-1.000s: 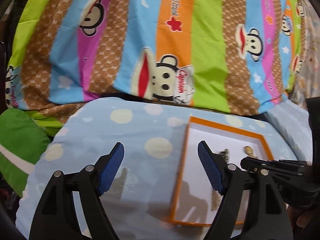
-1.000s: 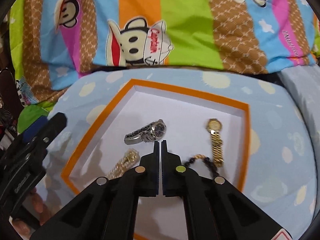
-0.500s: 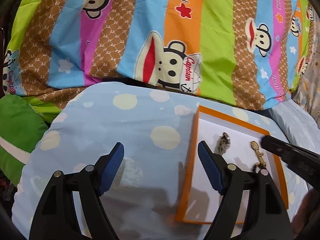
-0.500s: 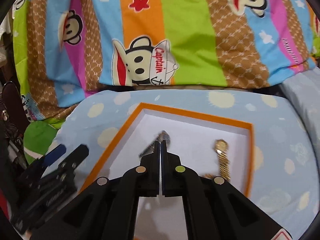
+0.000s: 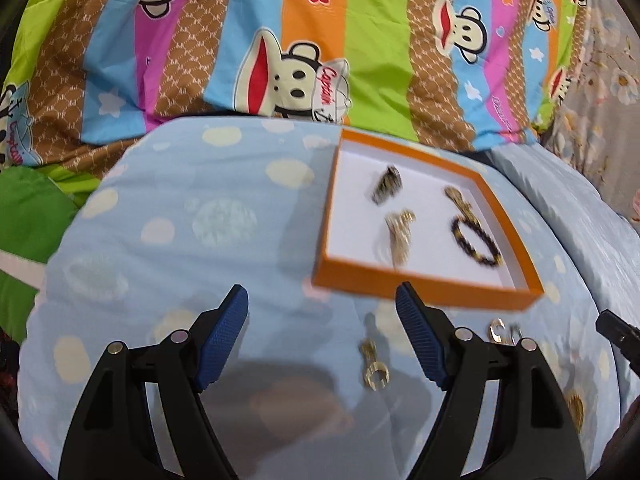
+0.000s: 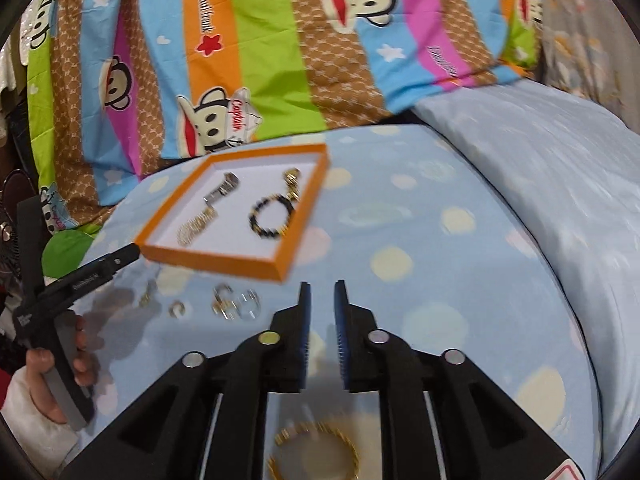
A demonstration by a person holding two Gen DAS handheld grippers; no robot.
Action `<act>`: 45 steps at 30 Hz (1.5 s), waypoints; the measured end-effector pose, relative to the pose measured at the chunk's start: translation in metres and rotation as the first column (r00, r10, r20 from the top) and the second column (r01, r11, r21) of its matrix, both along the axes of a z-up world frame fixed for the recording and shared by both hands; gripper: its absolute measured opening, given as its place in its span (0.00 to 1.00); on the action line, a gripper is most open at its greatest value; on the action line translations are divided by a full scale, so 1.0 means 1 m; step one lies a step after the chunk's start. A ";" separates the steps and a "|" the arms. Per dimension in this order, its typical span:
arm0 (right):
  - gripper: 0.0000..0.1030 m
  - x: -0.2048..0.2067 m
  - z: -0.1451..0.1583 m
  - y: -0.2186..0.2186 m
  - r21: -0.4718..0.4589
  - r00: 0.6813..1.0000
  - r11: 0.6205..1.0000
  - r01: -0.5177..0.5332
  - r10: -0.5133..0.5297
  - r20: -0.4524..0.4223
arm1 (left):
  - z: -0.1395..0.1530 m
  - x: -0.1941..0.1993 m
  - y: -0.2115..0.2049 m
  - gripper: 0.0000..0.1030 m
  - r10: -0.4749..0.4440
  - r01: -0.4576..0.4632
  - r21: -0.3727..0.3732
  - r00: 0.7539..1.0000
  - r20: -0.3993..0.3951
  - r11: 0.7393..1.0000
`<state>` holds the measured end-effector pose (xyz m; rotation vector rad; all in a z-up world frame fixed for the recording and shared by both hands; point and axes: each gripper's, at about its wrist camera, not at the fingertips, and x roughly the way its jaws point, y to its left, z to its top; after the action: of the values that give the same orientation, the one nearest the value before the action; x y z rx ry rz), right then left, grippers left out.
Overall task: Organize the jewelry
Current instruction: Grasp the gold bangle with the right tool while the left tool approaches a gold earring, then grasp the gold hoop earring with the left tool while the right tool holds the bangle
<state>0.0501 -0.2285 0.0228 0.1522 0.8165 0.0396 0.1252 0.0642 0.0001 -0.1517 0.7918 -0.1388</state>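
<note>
Behind the orange tray, the striped bedsheet reads "Captain". Left hand-held gripper gapes empty; right hand-held gripper, empty, has just been opening.

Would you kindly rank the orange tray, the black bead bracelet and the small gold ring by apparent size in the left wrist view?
1. orange tray
2. black bead bracelet
3. small gold ring, though it lies nearer the camera.
</note>
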 end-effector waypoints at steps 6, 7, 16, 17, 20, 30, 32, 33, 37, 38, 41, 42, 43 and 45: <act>0.47 -0.050 -0.024 -0.010 0.067 0.998 0.997 0.043 -0.039 -0.051 | -0.006 -0.023 -0.010 0.72 -0.014 0.015 0.002 0.999 -0.036 1.000; 0.50 -0.056 -0.026 -0.008 0.068 0.998 0.997 0.044 -0.041 -0.053 | -0.006 -0.025 -0.010 0.72 -0.013 0.013 0.002 0.999 -0.036 1.000; 0.70 -0.075 -0.034 0.018 -0.006 0.999 1.000 0.019 -0.019 -0.048 | -0.007 -0.030 -0.007 0.72 -0.003 0.003 -0.014 0.999 -0.050 1.000; 0.70 -0.074 -0.036 0.020 -0.014 0.998 1.000 0.018 -0.019 -0.054 | -0.008 -0.030 -0.006 0.72 -0.005 0.003 -0.021 0.999 -0.054 1.000; 0.70 -0.070 -0.039 0.025 -0.037 0.998 0.999 0.018 -0.020 -0.064 | -0.009 -0.032 -0.007 0.72 -0.013 0.011 -0.027 0.998 -0.061 1.000; 0.53 -0.064 -0.041 0.022 -0.033 0.997 0.998 0.047 -0.049 -0.066 | -0.012 -0.031 -0.018 0.72 -0.062 0.062 0.002 0.995 -0.081 0.998; 0.53 -0.065 -0.039 0.019 -0.004 0.998 0.999 0.053 -0.054 -0.045 | -0.014 -0.030 -0.020 0.72 -0.069 0.069 0.002 0.994 -0.088 0.998; 0.53 -0.065 -0.038 0.019 0.005 0.998 0.999 0.051 -0.050 -0.041 | -0.014 -0.029 -0.021 0.72 -0.072 0.073 0.002 0.994 -0.087 0.997; 0.53 -0.061 -0.040 0.021 0.014 0.998 0.999 0.039 -0.038 -0.050 | -0.014 -0.023 -0.026 0.68 -0.079 0.082 0.025 0.993 -0.091 0.996; 0.53 -0.060 -0.040 0.021 0.017 0.998 0.999 0.039 -0.038 -0.051 | -0.015 -0.021 -0.027 0.67 -0.077 0.080 0.028 0.993 -0.094 0.996; 0.53 -0.059 -0.041 0.021 0.023 0.998 0.999 0.038 -0.036 -0.054 | -0.016 -0.017 -0.030 0.59 -0.075 0.079 0.041 0.993 -0.096 0.996; 0.53 -0.059 -0.041 0.021 0.024 0.998 0.999 0.037 -0.036 -0.055 | -0.016 -0.016 -0.032 0.56 -0.076 0.081 0.048 0.992 -0.096 0.996; 0.53 -0.059 -0.041 0.021 0.022 0.998 0.999 0.038 -0.037 -0.054 | -0.016 -0.015 -0.033 0.52 -0.078 0.083 0.052 0.992 -0.096 0.995; 0.53 -0.059 -0.041 0.021 0.022 0.998 0.999 0.038 -0.036 -0.054 | -0.016 -0.014 -0.036 0.41 -0.089 0.094 0.059 0.992 -0.095 0.994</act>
<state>-0.0091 -0.2077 -0.0178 0.1904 0.8669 0.0101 0.1112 0.0286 -0.0160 -0.0622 0.8944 -0.1943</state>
